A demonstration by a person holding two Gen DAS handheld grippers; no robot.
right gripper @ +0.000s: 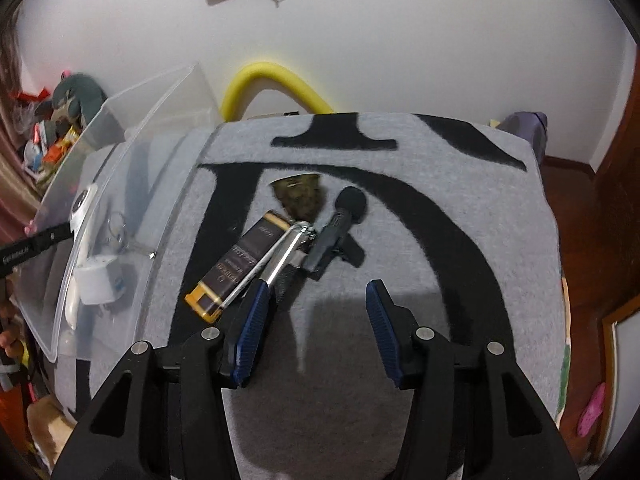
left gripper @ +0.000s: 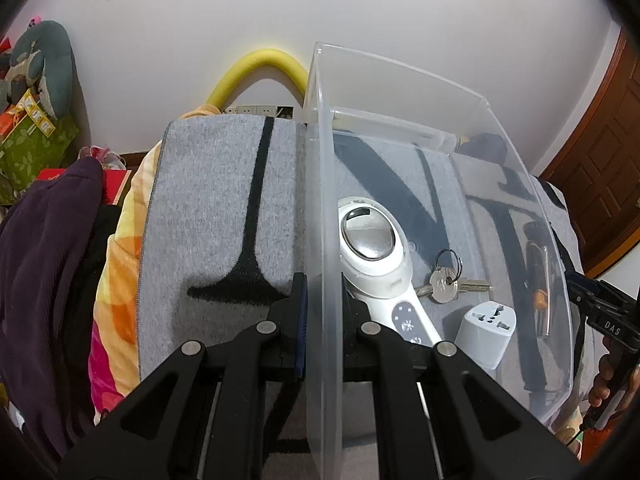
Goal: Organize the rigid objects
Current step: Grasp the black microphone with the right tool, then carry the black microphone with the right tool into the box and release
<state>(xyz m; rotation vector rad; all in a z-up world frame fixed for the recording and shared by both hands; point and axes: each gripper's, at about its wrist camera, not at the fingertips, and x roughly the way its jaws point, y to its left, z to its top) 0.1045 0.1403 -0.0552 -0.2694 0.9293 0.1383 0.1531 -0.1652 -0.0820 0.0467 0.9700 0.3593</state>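
Observation:
My left gripper (left gripper: 322,286) is shut on the near left wall of a clear plastic bin (left gripper: 320,152), one finger on each side of it. Inside the bin lie a white handheld device (left gripper: 374,248), a set of keys (left gripper: 448,282) and a white travel adapter (left gripper: 486,330). My right gripper (right gripper: 318,308) is open and empty above the grey cloth. Just beyond its left finger lie a brown and yellow box (right gripper: 236,266), a shiny metal tool (right gripper: 280,254), a black microphone (right gripper: 338,226) and a dark green piece (right gripper: 300,194). The bin (right gripper: 132,128) stands to their left.
A grey cloth with black markings (right gripper: 440,240) covers the surface. A yellow foam tube (right gripper: 272,80) arches against the back wall. Dark clothing (left gripper: 44,280) and clutter (left gripper: 28,120) lie on the left. A wooden door (left gripper: 600,152) is on the right.

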